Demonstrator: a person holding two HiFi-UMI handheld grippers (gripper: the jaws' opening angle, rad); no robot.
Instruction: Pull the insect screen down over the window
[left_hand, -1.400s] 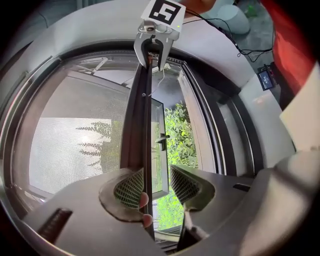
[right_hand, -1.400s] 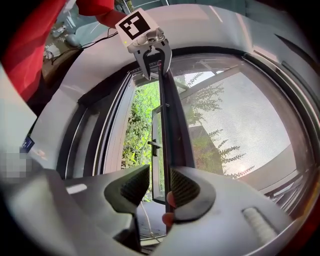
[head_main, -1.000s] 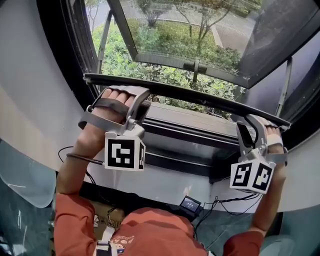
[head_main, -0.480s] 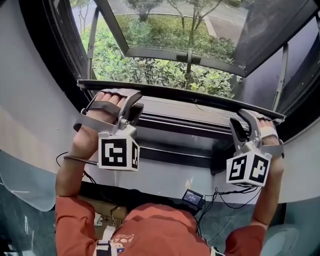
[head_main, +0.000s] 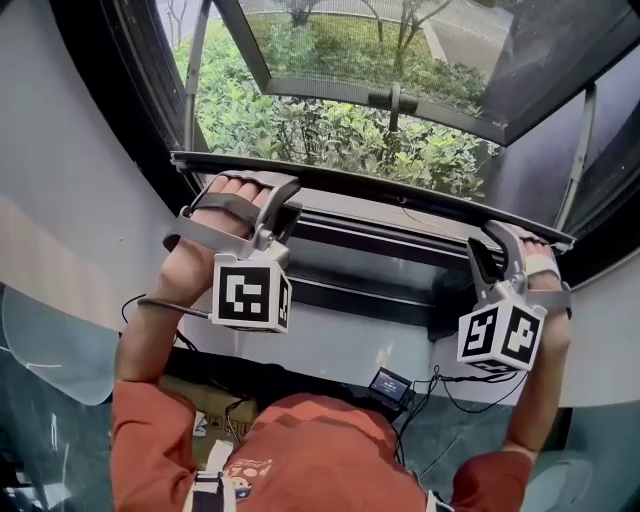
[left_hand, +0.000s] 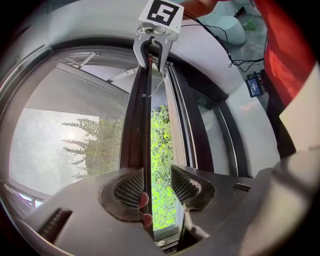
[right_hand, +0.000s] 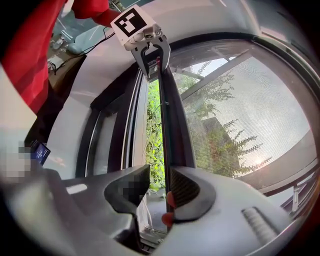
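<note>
The person stands at the window with 2 grippers on the long black bottom bar (head_main: 380, 192) of the grey mesh insect screen (left_hand: 60, 145), 1 near each end. I think this spacing is chosen so that the bar comes down level and does not jam at the sides.

The left gripper (left_hand: 152, 184) has its jaws apart, with the bar passing between them. Only 1 ribbed pad lies against the bar, and on the other side a strip of daylight shows. The right gripper (right_hand: 159, 189) is the same: jaws moderately open, the bar between them, touching 1 pad only. So neither one clamps. Each seems to hook over the bar and press it downward, which is enough for a sliding pull.

The bar sits low in the opening, just above the dark lower window frame (head_main: 350, 245), and a narrow band of green shrubs (left_hand: 160, 150) is visible between them. The mesh looks fine and taut, and it dims the trees behind it. Beyond it the glass sash (head_main: 420, 60) stands swung outward. By my judgement only a short last part of the way remains.
</note>
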